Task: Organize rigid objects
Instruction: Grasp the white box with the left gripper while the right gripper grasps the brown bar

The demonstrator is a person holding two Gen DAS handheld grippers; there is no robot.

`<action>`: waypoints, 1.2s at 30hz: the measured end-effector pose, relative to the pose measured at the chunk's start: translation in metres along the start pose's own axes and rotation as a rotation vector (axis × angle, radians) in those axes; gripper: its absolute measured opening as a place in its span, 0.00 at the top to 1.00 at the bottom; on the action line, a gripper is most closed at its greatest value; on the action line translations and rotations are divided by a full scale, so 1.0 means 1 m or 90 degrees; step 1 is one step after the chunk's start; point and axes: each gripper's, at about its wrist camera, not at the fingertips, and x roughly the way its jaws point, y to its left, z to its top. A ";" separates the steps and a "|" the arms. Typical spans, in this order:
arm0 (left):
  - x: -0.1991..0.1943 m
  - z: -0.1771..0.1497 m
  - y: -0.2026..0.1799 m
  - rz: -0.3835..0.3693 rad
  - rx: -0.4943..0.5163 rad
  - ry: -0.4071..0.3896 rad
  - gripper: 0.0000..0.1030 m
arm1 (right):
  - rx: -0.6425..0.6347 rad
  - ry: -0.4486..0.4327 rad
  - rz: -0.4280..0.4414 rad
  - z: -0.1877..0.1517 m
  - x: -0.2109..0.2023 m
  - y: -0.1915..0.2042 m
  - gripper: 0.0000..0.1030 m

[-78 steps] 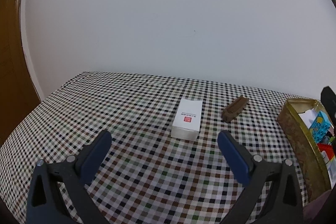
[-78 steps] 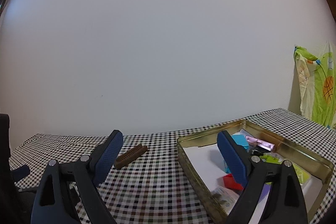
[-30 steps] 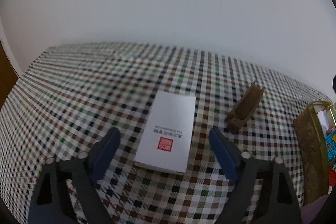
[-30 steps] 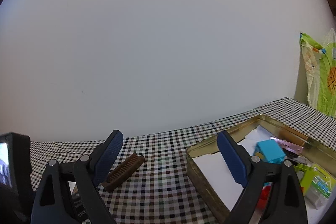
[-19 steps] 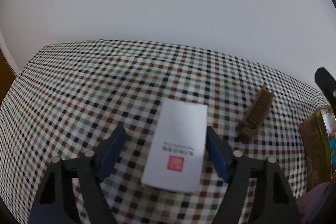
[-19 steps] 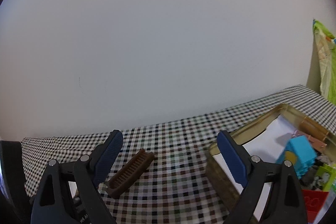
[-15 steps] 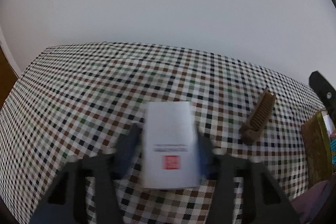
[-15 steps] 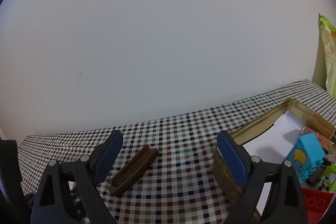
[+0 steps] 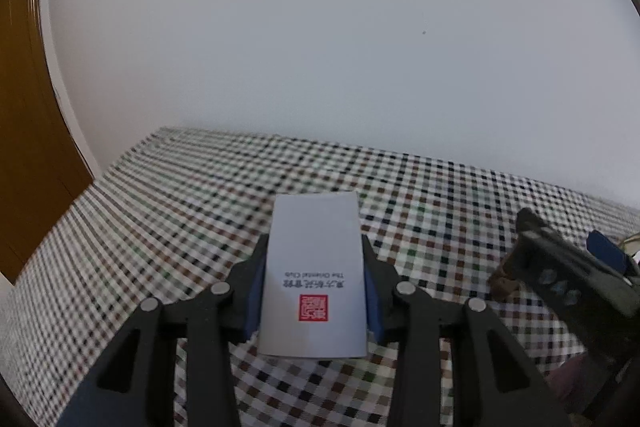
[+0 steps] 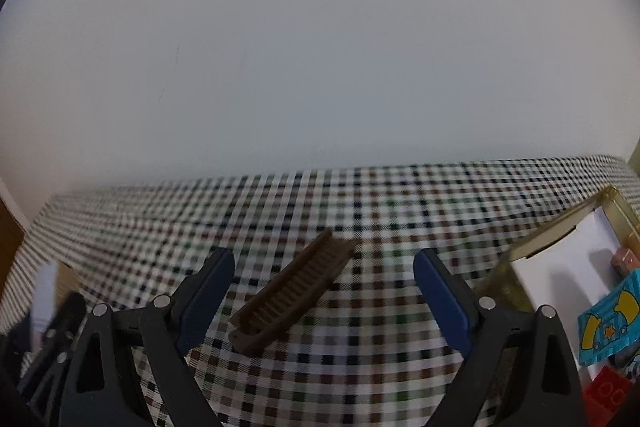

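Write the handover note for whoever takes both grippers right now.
Left gripper: shut on the white box, which looks lifted off the checked cloth.
Right gripper: open, empty, with the brown comb lying on the cloth between its fingers.
Gold tin: at the right, already holding toys and paper.
Done: box gripped.
Left: likely box into the tin, then the comb.

Checked tablecloth (image 9: 168, 211) under plain white wall (image 9: 280, 27) — brown door (image 9: 24, 107) leftward

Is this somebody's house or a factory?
Most likely a home: a checked tablecloth covers the table, a gold tin holds toy blocks, and a wooden door stands beside a plain white wall.
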 end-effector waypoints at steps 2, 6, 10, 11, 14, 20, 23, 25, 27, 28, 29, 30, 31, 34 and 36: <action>0.003 0.001 0.000 0.003 0.003 0.004 0.61 | -0.019 0.031 -0.021 0.002 0.007 0.011 0.14; 0.010 0.004 0.003 0.003 -0.005 0.016 0.61 | -0.021 0.098 -0.001 -0.001 0.020 0.016 0.47; 0.020 0.009 0.004 -0.003 -0.011 0.022 0.61 | -0.042 0.097 0.023 0.000 0.008 0.022 0.63; 0.020 0.009 0.005 -0.005 -0.013 0.022 0.61 | -0.046 0.096 0.028 0.000 0.005 0.024 0.73; 0.015 0.006 0.007 -0.012 -0.019 0.023 0.61 | -0.048 0.093 0.057 0.000 -0.006 0.025 0.73; 0.012 0.003 0.010 -0.027 -0.028 0.022 0.61 | -0.021 0.012 0.109 -0.002 -0.053 0.015 0.73; 0.008 0.002 0.011 -0.031 -0.029 0.014 0.61 | -0.021 -0.034 0.103 -0.005 -0.070 -0.004 0.73; 0.004 0.002 0.012 -0.032 -0.029 0.005 0.61 | -0.026 -0.060 0.094 -0.009 -0.085 -0.008 0.73; 0.002 0.000 0.012 -0.033 -0.027 0.000 0.61 | -0.033 -0.088 0.081 -0.014 -0.104 -0.011 0.73; -0.001 -0.001 0.010 -0.032 -0.025 -0.002 0.61 | -0.036 -0.100 0.077 -0.016 -0.113 -0.015 0.73; -0.003 -0.002 0.009 -0.033 -0.022 -0.004 0.61 | -0.039 -0.109 0.074 -0.020 -0.121 -0.016 0.73; -0.005 -0.004 0.008 -0.034 -0.019 -0.007 0.61 | -0.042 -0.116 0.072 -0.022 -0.129 -0.017 0.73; -0.007 -0.005 0.007 -0.035 -0.016 -0.010 0.61 | -0.045 -0.125 0.070 -0.025 -0.138 -0.018 0.73; -0.027 -0.013 -0.005 -0.038 -0.010 -0.016 0.61 | -0.055 -0.143 0.067 -0.037 -0.162 -0.027 0.73; -0.035 -0.015 -0.009 -0.042 -0.006 -0.022 0.61 | -0.066 -0.151 0.064 -0.042 -0.176 -0.027 0.73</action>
